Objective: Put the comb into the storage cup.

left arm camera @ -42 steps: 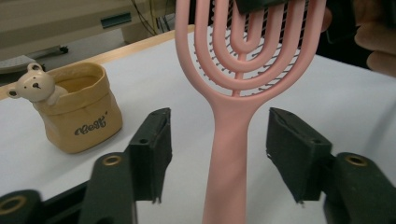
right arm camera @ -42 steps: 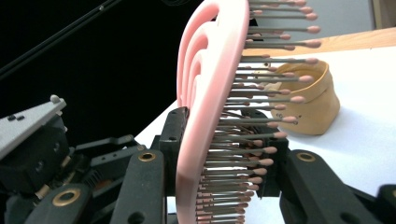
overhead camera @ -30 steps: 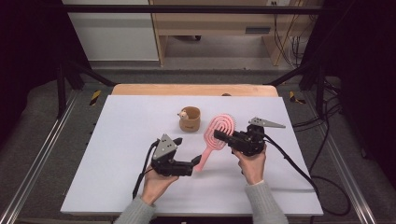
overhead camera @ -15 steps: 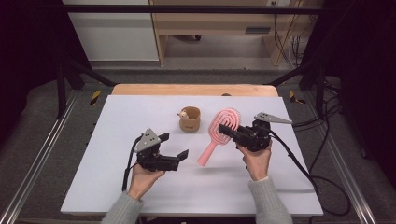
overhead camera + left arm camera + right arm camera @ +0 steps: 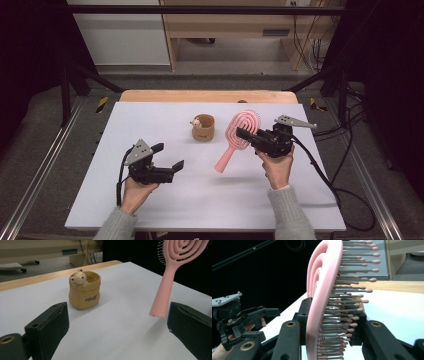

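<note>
A pink hairbrush (image 5: 229,156) with a spiral head hangs tilted above the white table, handle pointing down and left. My right gripper (image 5: 243,134) is shut on the brush head (image 5: 322,295), bristles between its jaws (image 5: 329,315). A tan cup (image 5: 203,128) with a small bear figure on its rim stands upright just left of the brush. My left gripper (image 5: 169,156) is open and holds nothing, at the left near the table's front. In the left gripper view the cup (image 5: 85,292) and the brush handle (image 5: 162,297) lie ahead of its spread jaws (image 5: 117,310).
The white tabletop (image 5: 150,115) ends in a wooden strip (image 5: 200,96) at the back. A black cable (image 5: 325,175) trails from the right gripper across the table's right side. The left gripper (image 5: 239,317) and its hand appear off to the left in the right gripper view.
My left gripper has drawn away to the left from the brush handle's end. The right gripper has lifted the brush a little.
</note>
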